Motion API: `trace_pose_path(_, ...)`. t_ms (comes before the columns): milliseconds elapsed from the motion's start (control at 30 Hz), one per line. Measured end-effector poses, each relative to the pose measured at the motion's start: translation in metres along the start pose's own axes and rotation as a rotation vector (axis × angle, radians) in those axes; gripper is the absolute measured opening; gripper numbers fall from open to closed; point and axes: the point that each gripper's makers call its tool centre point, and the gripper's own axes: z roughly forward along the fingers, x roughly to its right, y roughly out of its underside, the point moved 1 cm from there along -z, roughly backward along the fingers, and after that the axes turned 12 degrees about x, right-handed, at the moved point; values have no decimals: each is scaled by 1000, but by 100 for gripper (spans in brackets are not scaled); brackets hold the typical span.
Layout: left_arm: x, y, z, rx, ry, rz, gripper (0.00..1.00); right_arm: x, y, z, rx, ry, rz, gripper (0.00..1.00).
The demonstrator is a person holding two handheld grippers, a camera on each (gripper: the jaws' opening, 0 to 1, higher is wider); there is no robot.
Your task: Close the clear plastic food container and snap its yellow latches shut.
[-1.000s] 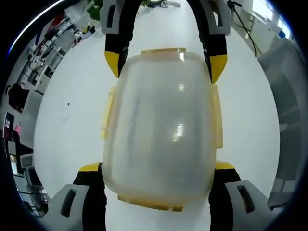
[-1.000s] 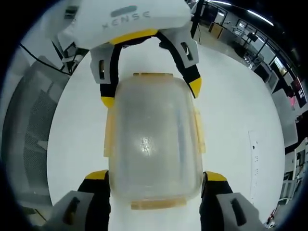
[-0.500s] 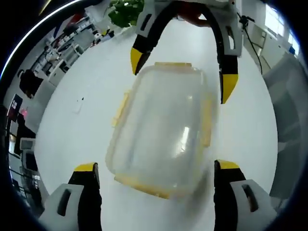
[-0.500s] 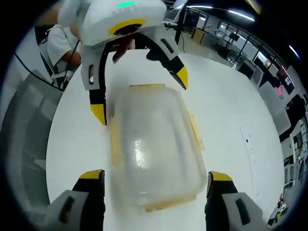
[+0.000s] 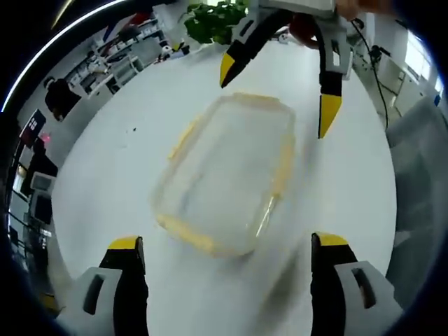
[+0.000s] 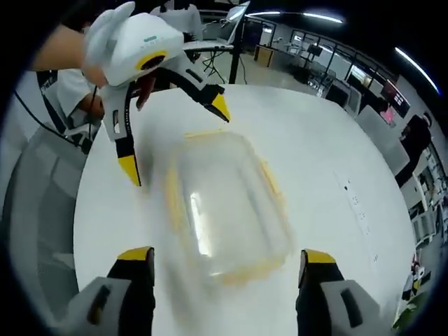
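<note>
While both tongs gape empty, the container (image 5: 227,175) lies on the table (image 5: 105,175) between them, untouched.

Probably an open-plan lab or office: round white table (image 6: 315,168), rows of desks with monitors (image 6: 329,84), ceiling strip lights (image 6: 318,17), potted plant (image 5: 213,19).
</note>
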Motion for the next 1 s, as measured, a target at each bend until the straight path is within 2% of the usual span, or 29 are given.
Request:
trace_pose_path(267,1,7,-12,10,-35,-30,96,-8,4,-12,29,27,39,84)
trace_pose_path(467,10,8,-18,23,-34,-44,94,-14,7,-19,40,36,50,82)
trace_pose_path(667,18,6,-24,56,-45,-79,94,-24,9,-26,68,49,90,81)
trace_pose_path(833,25,5,-32,89,-63,-114,93,-32,10,-31,116,70,129,80)
trace_pose_path(900,29,6,-34,91,-61,-113,93,-40,12,-32,118,69,96,79)
trace_pose_path(1000,33,6,-40,106,-65,-113,89,-47,13,-34,138,83,107,79)
